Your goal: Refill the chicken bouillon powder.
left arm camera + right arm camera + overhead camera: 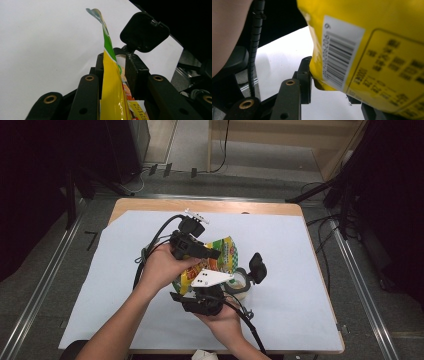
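A yellow and green snack bag (227, 251) is held up over the middle of the table between both grippers. My left gripper (212, 254) comes in from the left and is shut on the bag's thin edge (111, 87), seen edge-on between its jaws (113, 58). My right gripper (202, 287) is below, under its grey plate (210, 279). Its left jaw presses the bag's barcode side (374, 50), and the bag covers its right jaw (334, 85). A small pale container (239, 282) with its black flip lid (257, 267) open stands just right of the bag, with its lid (144, 32) beyond the left jaws.
A white sheet (300, 270) covers most of the wooden table (200, 206). Black cables trail from both grippers. Metal rails and dark stands flank the table on the floor, left and right.
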The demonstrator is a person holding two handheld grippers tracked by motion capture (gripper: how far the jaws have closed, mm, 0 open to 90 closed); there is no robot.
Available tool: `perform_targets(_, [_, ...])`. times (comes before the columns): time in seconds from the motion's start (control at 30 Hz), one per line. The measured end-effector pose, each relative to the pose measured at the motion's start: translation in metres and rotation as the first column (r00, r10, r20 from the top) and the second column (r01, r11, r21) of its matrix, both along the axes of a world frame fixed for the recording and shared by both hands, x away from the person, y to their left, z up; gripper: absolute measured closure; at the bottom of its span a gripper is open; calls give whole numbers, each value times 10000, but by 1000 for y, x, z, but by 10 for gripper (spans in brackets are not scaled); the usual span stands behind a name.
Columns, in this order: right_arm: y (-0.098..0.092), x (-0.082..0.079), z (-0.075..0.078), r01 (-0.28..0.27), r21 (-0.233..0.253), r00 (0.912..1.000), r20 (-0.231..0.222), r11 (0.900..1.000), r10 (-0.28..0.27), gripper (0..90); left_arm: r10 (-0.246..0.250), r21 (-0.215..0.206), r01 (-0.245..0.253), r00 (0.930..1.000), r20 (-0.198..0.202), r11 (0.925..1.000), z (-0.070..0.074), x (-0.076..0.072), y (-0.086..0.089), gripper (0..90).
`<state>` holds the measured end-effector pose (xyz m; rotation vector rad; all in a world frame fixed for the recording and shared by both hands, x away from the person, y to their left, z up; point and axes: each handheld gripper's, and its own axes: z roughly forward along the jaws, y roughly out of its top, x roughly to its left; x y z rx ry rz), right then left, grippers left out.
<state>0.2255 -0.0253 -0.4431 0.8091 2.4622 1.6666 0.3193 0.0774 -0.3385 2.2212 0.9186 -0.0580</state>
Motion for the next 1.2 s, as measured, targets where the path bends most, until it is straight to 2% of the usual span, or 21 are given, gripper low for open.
perform_targets(0.23, [-1,1,0,13,65,10000,-18,10000,-13,647,71,-4,-71,9999,-98,10000,0,1,-2,743])
perform_targets(0.4, [-2,2,-2,48,3,10000,-13,10000,-48,661,14,51,-15,10000,89,10000,1,-3,-5,742])
perform_targets(0.63, [-3,3,-5,43,25,9999,-111,10000,-43,665,-53,104,53,10000,42,9999,1,-4,-7,755])
perform_targets(0.8, [-4,3,-3,-50,206,9996,-292,9998,56,665,-104,150,101,9998,196,9998,2,-5,-10,746])
perform_targets(0.9, [-5,2,0,-77,303,9994,-347,9995,87,664,-58,156,57,10000,76,9999,1,-1,-10,745])
perform_targets(1.0, [-7,3,-1,-82,195,9992,-399,9998,89,664,-100,108,101,9999,-133,9999,-3,2,-10,746])
perform_targets(1.2, [-7,3,0,-48,179,9991,-419,9998,56,662,-119,9,119,9995,-285,9999,-3,5,-10,745])
